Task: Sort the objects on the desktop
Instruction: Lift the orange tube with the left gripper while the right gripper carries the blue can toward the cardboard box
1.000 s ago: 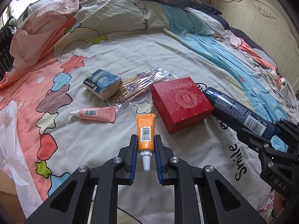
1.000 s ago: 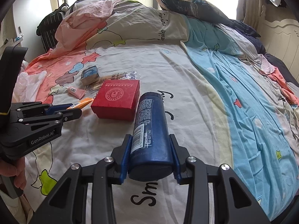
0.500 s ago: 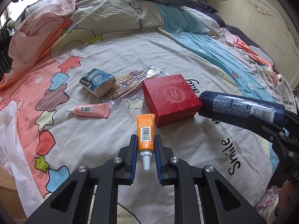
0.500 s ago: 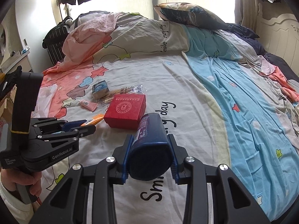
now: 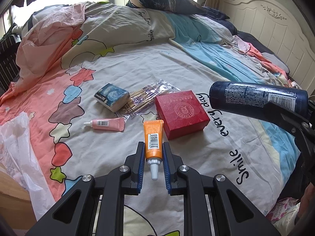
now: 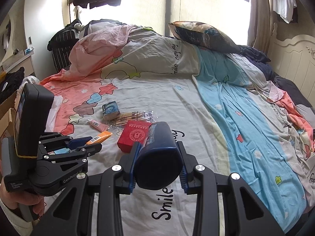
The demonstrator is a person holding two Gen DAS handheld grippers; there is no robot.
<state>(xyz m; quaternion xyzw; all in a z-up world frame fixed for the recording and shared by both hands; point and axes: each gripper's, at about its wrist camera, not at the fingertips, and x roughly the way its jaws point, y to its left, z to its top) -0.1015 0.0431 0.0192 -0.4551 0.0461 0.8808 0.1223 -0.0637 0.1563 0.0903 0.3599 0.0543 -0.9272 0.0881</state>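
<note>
Mid-carry: the left gripper (image 5: 153,157) is clamped on the orange tube (image 5: 153,143), the right gripper (image 6: 158,165) on the dark-blue bottle (image 6: 157,153), both above the bedspread (image 5: 196,68); each probably needs a sorting spot next.

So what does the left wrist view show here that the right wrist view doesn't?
Only the left wrist view shows the orange tube's white cap and the dark blue bottle side-on with its barcode. Only the right wrist view shows the window, the left gripper from outside and the hand holding it. Both show the red box, pink tube, tissue pack and stick packet on the bedspread.
</note>
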